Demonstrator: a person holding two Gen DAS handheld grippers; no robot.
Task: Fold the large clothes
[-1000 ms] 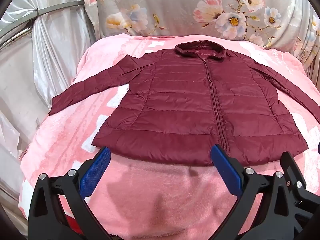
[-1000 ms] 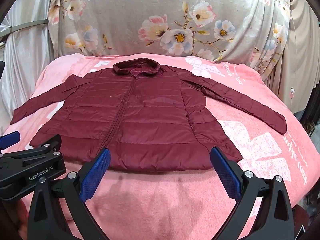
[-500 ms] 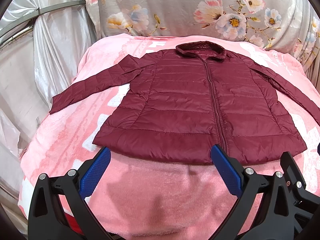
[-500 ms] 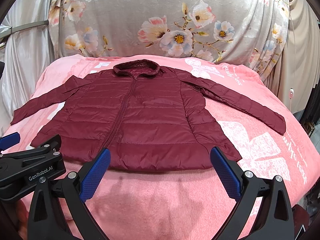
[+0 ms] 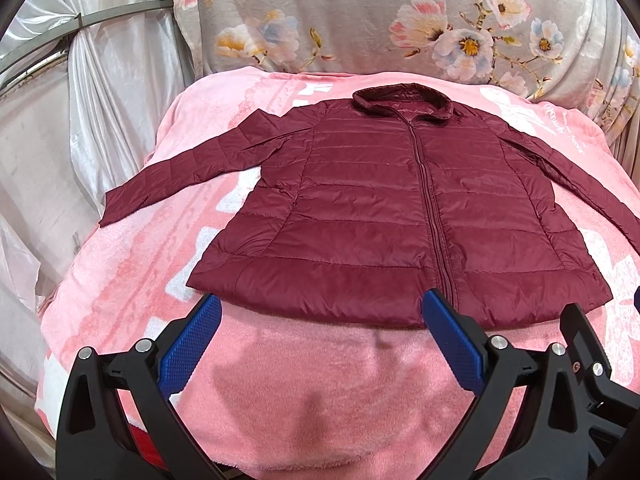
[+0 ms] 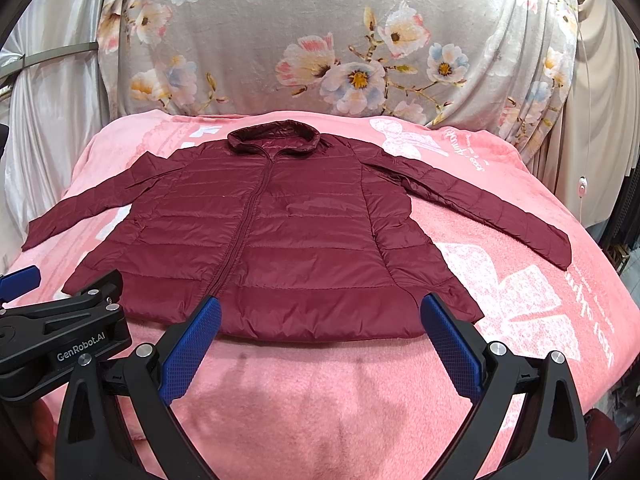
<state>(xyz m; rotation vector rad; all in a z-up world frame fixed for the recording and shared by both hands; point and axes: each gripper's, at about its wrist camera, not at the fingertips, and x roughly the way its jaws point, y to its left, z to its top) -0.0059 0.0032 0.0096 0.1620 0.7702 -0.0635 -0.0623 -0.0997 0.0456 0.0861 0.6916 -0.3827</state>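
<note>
Jacket: maroon quilted, zipped, lying flat and face up at the centre of the pink blanket, collar toward 12 o'clock, hem toward 6 o'clock, both sleeves spread out to 9 and 3 o'clock. No fold made yet, by my judgement.

Left gripper and right gripper both hover just short of the hem, jaws spread wide, nothing between the blue pads.

Recommended: begin with a sleeve. Take the cuff, and lay it across the chest, keeping the slippery shell flat. Pinch both layers; a shallow bite will likely slip. Repeat at the other side before folding the hem to the collar.

Surface: soft plush blanket, white print, mounded and sloping off at the edges. Room: floral fabric draped behind at 12 o'clock; silvery curtain at 9 o'clock.
</note>
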